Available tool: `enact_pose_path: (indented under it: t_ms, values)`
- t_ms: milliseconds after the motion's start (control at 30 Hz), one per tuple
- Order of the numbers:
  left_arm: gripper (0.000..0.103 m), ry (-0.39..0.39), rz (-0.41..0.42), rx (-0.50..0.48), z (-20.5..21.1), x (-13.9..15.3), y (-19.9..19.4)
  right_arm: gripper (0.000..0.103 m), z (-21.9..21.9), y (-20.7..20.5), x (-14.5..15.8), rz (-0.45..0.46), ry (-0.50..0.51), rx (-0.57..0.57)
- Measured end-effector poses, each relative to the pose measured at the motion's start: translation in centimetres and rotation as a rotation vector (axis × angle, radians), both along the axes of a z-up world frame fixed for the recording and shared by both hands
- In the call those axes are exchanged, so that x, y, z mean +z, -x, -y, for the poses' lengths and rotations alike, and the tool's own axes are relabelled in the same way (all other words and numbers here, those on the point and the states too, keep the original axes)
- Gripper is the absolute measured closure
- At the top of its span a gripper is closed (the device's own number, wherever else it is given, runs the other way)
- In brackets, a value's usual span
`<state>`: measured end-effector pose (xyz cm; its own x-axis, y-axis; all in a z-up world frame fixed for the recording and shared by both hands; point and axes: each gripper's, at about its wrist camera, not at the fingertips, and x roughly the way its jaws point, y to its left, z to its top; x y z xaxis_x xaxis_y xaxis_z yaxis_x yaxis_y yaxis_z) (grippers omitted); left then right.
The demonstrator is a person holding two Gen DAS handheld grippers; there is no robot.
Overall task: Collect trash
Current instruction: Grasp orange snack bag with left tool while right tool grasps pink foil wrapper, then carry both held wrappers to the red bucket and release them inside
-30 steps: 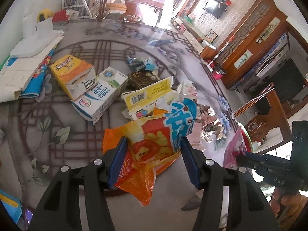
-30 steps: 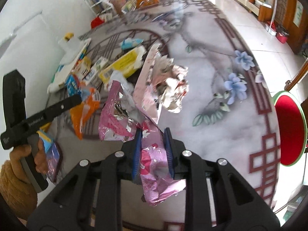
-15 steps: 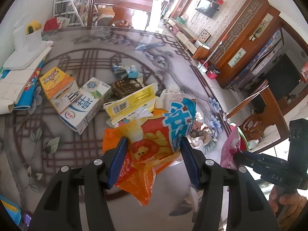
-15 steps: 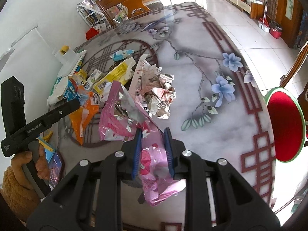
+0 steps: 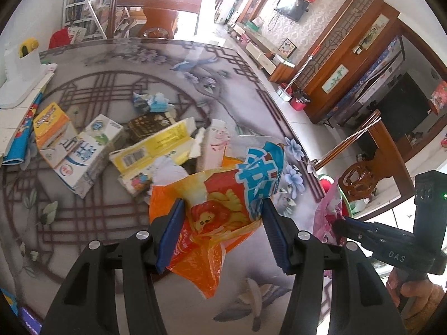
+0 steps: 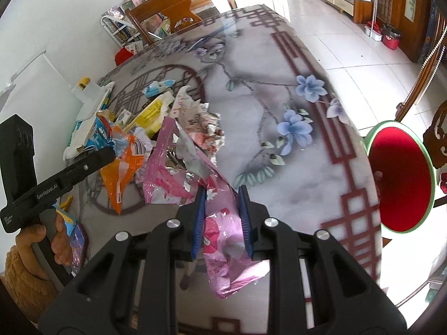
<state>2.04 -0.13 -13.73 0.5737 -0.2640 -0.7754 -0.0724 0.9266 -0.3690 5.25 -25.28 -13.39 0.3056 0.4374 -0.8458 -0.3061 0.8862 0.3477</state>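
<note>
My left gripper (image 5: 222, 215) is shut on an orange snack bag (image 5: 220, 192) with a blue printed top, held up off the patterned table (image 5: 117, 223). The bag's lower corner dangles below the pads. Seen from the right wrist, that orange snack bag (image 6: 120, 173) hangs at the left from the left gripper (image 6: 111, 152). My right gripper (image 6: 222, 195) is shut on a crumpled pink foil wrapper (image 6: 223, 237), which fans out above and below the pads. At the left wrist view's right edge, the pink foil wrapper (image 5: 327, 212) shows in the right gripper (image 5: 339, 224).
Trash lies heaped mid-table: a white milk carton (image 5: 83, 153), a flattened yellow box (image 5: 156, 146), an orange carton (image 5: 50, 124), a blue-white wrapper (image 5: 151, 102) and crumpled foil (image 6: 206, 128). A round red seat with a green rim (image 6: 399, 184) stands just past the table's right edge.
Both grippers have shifted toward the table's right edge with their bags still held. The trash heap has slid away to the left and the red seat looms larger in the right view.
</note>
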Motion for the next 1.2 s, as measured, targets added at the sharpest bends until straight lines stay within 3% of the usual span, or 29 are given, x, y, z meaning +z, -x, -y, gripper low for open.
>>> enact_pose_path:
  t_ms: [333,633,933,1200]
  values:
    - [0.05,-0.01,0.008,-0.008,3.6,1.2,-1.4,0.079,3.8,-1.7,0.3,0.002,-0.035,-0.02]
    - [0.051,-0.004,0.055,-0.089,10.6,3.1,-3.8,0.079,9.8,-3.2,1.2,0.039,-0.054,-0.088]
    - [0.051,0.026,0.033,-0.229,20.4,2.2,-7.7,0.079,19.6,-4.3,-0.3,0.012,-0.069,-0.25]
    - [0.051,0.05,-0.04,-0.346,28.7,-0.1,-11.2,0.079,28.8,-4.9,-1.9,-0.034,-0.124,-0.441]
